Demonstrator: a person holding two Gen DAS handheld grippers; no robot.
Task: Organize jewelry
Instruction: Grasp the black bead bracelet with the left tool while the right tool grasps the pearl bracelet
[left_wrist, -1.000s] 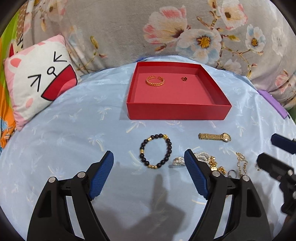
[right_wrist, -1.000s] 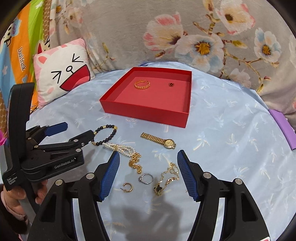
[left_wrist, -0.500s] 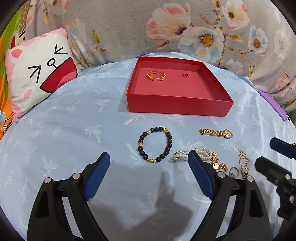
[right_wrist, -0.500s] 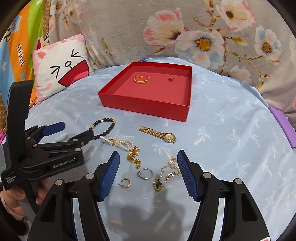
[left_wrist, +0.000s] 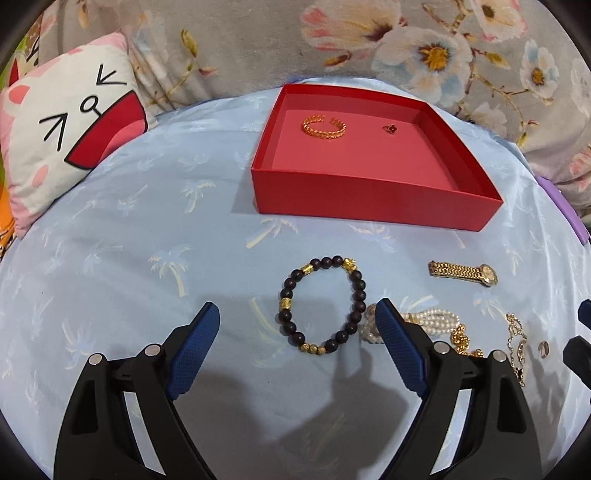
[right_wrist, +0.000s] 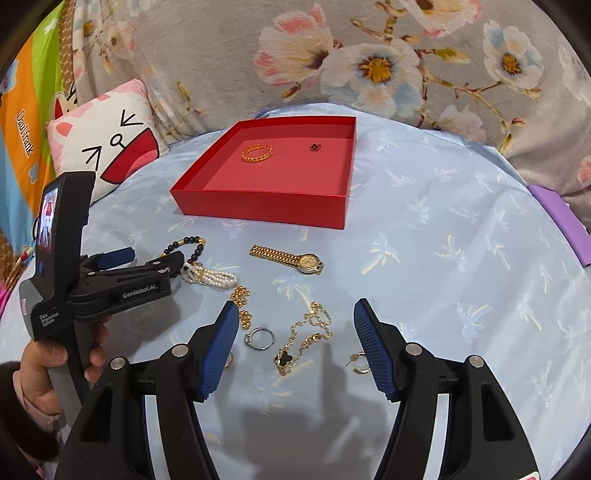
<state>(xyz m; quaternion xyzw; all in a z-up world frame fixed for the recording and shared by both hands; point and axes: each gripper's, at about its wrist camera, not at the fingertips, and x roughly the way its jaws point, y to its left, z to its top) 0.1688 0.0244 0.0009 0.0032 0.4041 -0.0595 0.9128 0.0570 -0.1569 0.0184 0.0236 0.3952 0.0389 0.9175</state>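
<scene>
A red box (left_wrist: 373, 199) (right_wrist: 266, 205) holds a gold bangle (left_wrist: 324, 125) and a small dark clover earring (left_wrist: 389, 128). On the blue cloth lie a black-and-gold bead bracelet (left_wrist: 321, 302), a pearl bracelet (left_wrist: 432, 319) (right_wrist: 212, 275), a gold watch (left_wrist: 463, 272) (right_wrist: 288, 258), a gold chain with a black clover (right_wrist: 304, 338), a silver ring (right_wrist: 260, 338) and a gold hoop earring (right_wrist: 358, 365). My left gripper (left_wrist: 297, 334) is open, its fingers either side of the bead bracelet. My right gripper (right_wrist: 295, 339) is open over the ring and chain.
A cat-face cushion (left_wrist: 66, 136) lies at the left. A floral fabric (right_wrist: 369, 62) rises behind the box. A purple object (right_wrist: 561, 221) sits at the right edge. A beaded gold chain (right_wrist: 242, 301) lies beside the pearl bracelet.
Both grippers have moved forward and down toward the jewelry. The bead bracelet now lies between the left fingers; the ring and clover chain lie between the right fingers.
</scene>
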